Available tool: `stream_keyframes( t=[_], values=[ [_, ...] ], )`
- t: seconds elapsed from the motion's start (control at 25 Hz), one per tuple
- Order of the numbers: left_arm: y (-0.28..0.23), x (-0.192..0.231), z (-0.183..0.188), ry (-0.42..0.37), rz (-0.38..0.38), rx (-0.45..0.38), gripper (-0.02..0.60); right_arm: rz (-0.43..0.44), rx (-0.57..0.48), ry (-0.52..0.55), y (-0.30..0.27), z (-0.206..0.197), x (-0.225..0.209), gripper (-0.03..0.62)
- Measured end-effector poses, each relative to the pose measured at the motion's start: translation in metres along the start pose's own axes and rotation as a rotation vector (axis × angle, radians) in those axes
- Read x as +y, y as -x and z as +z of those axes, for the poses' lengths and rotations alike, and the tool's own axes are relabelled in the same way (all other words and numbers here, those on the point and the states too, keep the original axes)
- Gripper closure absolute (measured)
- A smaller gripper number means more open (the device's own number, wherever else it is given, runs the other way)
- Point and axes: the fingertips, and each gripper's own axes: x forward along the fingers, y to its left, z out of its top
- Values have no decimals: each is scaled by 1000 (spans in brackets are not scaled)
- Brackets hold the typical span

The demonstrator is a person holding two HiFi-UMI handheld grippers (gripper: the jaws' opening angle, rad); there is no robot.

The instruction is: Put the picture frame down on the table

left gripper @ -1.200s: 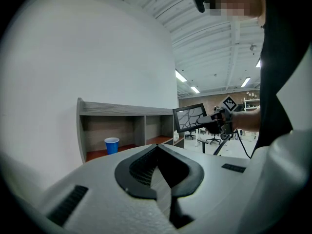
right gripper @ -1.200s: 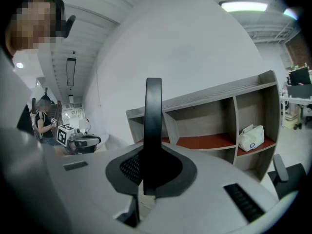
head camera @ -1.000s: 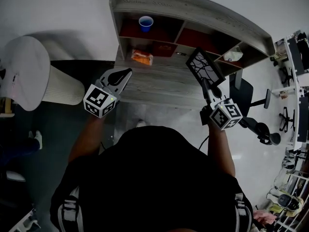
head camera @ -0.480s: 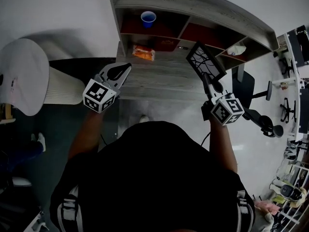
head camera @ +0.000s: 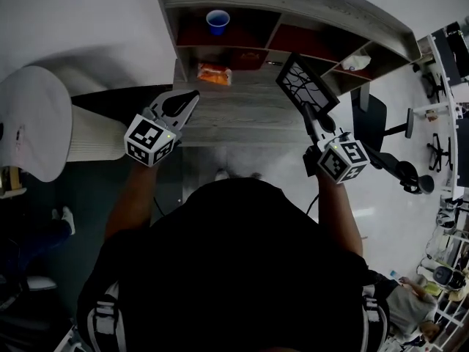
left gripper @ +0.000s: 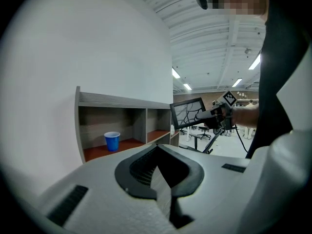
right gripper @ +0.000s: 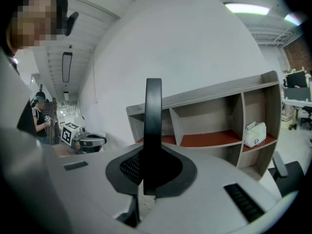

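Observation:
The picture frame (head camera: 308, 86) is black with a white branch-pattern picture. It tilts in the air over the right part of the grey wooden table (head camera: 242, 119), just in front of the shelf unit. My right gripper (head camera: 314, 117) is shut on its lower edge. In the right gripper view the frame (right gripper: 153, 126) stands edge-on between the jaws. In the left gripper view the frame (left gripper: 187, 112) shows at centre right. My left gripper (head camera: 192, 96) hovers at the table's left edge, shut on nothing.
A shelf unit (head camera: 293, 9) stands along the table's back. It holds a blue cup (head camera: 217, 21) and a white bag (head camera: 355, 62). An orange packet (head camera: 215, 72) lies below the cup. An office chair (head camera: 381, 145) is at the right, a white ribbed object (head camera: 91, 130) at the left.
The right gripper and the frame have edged slightly forward toward the shelf. The left gripper has barely moved and stays shut.

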Motion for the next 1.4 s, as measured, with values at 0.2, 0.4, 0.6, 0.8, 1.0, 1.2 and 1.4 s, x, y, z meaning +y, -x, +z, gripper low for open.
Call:
stream_keyframes(
  t=[0.2, 0.4, 0.6, 0.8, 1.0, 1.2, 1.4],
  values=[
    [0, -6, 7, -22, -13, -1, 566, 0, -25, -9, 2, 5, 2, 577],
    [5, -7, 2, -12, 2, 4, 566, 10, -32, 0, 4, 6, 3, 577],
    [6, -15, 0, -16, -3, 15, 566, 28, -33, -5, 0, 5, 1, 577],
    [6, -19, -4, -10, 10, 35, 566, 53, -34, -10, -6, 4, 0, 577],
    [-3, -21, 1, -22, 18, 41, 566, 78, -35, -18, -13, 6, -8, 577],
    [-13, -23, 5, -32, 28, 31, 566, 98, -23, -29, -20, 2, -18, 577],
    [-31, -20, 7, -38, 52, 30, 566, 105, -12, -35, -26, 3, -35, 577]
  ],
)
